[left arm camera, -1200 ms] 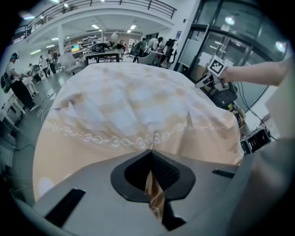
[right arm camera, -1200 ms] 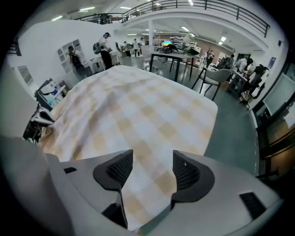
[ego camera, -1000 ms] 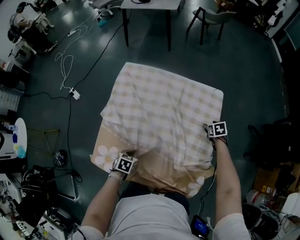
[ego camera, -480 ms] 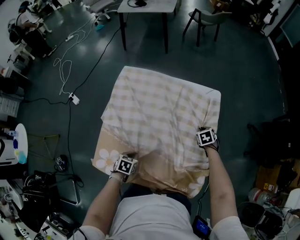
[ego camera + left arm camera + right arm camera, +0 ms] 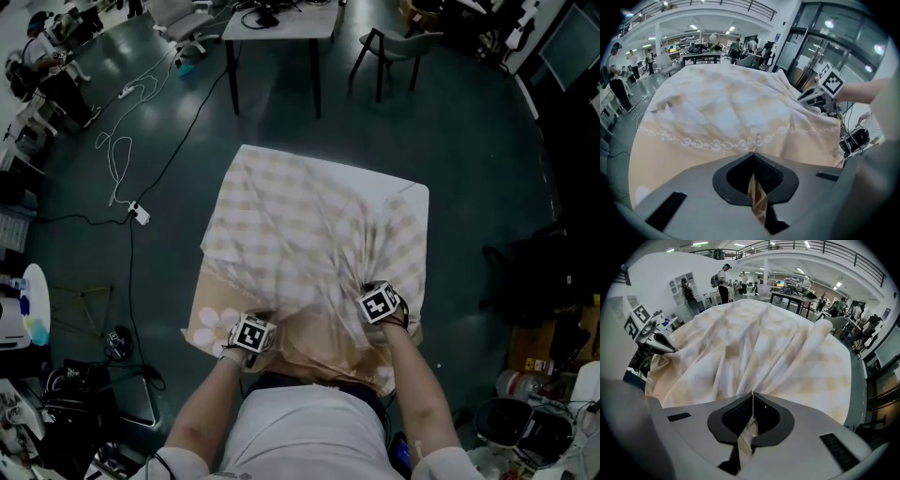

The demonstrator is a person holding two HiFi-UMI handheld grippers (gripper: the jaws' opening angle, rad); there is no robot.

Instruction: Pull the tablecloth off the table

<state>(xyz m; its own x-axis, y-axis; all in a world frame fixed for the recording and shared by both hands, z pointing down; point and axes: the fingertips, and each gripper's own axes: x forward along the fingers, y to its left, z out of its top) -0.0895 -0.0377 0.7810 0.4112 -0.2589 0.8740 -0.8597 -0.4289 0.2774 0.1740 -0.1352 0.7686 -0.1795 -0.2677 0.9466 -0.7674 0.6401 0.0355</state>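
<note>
A cream checked tablecloth [image 5: 314,225] with a tan flowered border covers the square table, bunched and folded back along my near side. My left gripper [image 5: 255,322] is shut on the tan border near the front left; cloth [image 5: 757,199] shows pinched between its jaws. My right gripper [image 5: 375,292] is shut on a gathered ridge of the checked cloth [image 5: 754,357] toward the front right, and folds fan out from the pinched cloth [image 5: 749,427]. The right gripper [image 5: 811,97] appears in the left gripper view, and the left gripper [image 5: 668,347] in the right gripper view.
Dark floor surrounds the table. A desk [image 5: 281,19] and a chair [image 5: 403,42] stand beyond the far edge. Cables and a power strip [image 5: 139,214] lie on the floor at left. Boxes, a bucket [image 5: 511,427] and gear sit at right, equipment at lower left.
My right gripper moved from the table's right edge inward toward me and closed on the cloth, pulling it into radiating folds. The left gripper kept its hold in place.
</note>
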